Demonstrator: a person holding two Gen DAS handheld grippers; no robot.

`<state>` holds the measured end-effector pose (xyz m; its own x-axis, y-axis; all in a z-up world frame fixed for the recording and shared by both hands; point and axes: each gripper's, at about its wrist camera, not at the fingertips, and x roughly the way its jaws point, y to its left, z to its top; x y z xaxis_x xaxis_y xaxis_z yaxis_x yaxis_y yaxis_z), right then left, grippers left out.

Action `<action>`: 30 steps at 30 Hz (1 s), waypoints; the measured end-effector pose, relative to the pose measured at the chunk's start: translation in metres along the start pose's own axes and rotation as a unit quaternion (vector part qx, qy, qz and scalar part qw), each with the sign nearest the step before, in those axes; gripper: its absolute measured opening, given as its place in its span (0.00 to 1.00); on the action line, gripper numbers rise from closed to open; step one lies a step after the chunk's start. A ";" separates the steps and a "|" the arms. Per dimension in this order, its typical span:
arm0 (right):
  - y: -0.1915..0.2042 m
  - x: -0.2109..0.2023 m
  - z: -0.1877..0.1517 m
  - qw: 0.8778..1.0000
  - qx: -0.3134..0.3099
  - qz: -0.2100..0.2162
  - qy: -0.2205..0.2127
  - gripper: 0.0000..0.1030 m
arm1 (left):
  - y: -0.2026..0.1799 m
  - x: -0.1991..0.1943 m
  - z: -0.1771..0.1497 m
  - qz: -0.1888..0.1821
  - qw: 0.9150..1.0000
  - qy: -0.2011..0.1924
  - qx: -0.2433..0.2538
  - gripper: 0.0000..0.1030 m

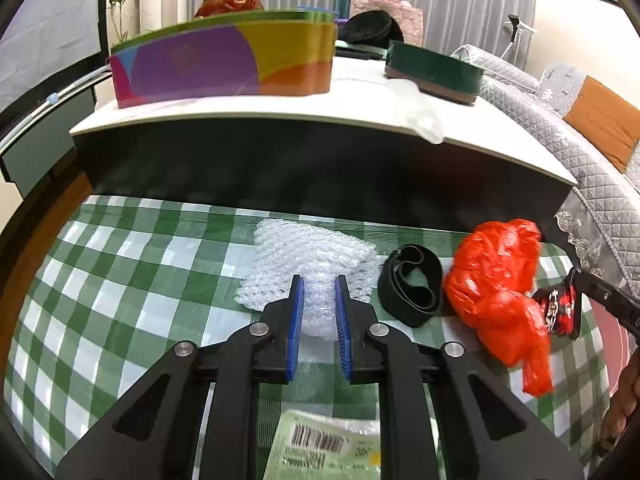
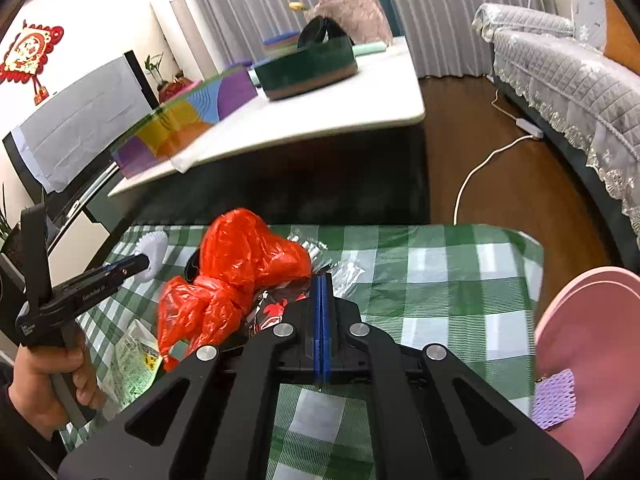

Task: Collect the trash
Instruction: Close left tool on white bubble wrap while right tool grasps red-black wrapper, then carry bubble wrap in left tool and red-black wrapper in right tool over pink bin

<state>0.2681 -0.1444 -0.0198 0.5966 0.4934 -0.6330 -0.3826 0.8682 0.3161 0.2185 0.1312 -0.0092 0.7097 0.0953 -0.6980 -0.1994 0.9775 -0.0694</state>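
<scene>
On the green checked cloth (image 1: 120,264), the left gripper (image 1: 319,286) has its blue pads around white foam netting (image 1: 308,264), a gap showing on each side. Next come a black band (image 1: 410,285) and the crumpled orange bag (image 1: 496,292). Only the right wrist view shows the right gripper (image 2: 322,280) pressed shut on a red-black wrapper (image 2: 276,312), and the pink bin (image 2: 580,340) holding purple netting (image 2: 554,404).

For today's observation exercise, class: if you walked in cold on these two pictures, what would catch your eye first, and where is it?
The crumpled red plastic bag stands out first, lying on the green checked cloth toward its right side. Next to it lie a black loop of strap and a white foam net, which the left gripper straddles with open fingers. The right gripper is shut on a red and black wrapper beside the bag.
</scene>
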 end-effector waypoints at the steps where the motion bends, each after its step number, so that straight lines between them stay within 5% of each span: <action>1: 0.000 -0.006 0.000 1.000 -0.001 -0.001 -0.005 0.01 | 0.000 -0.003 -0.001 -0.001 1.000 -0.002 0.001 0.15; 30: 0.020 -0.132 0.001 0.992 -0.039 -0.054 -0.104 0.00 | -0.037 -0.124 -0.028 -0.055 0.993 -0.087 0.057 0.15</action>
<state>0.1825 -0.1919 0.0709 0.7664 0.4050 -0.4987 -0.3572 0.9138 0.1931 0.1187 0.0778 0.0601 0.8306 0.0084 -0.5568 -0.0434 0.9978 -0.0496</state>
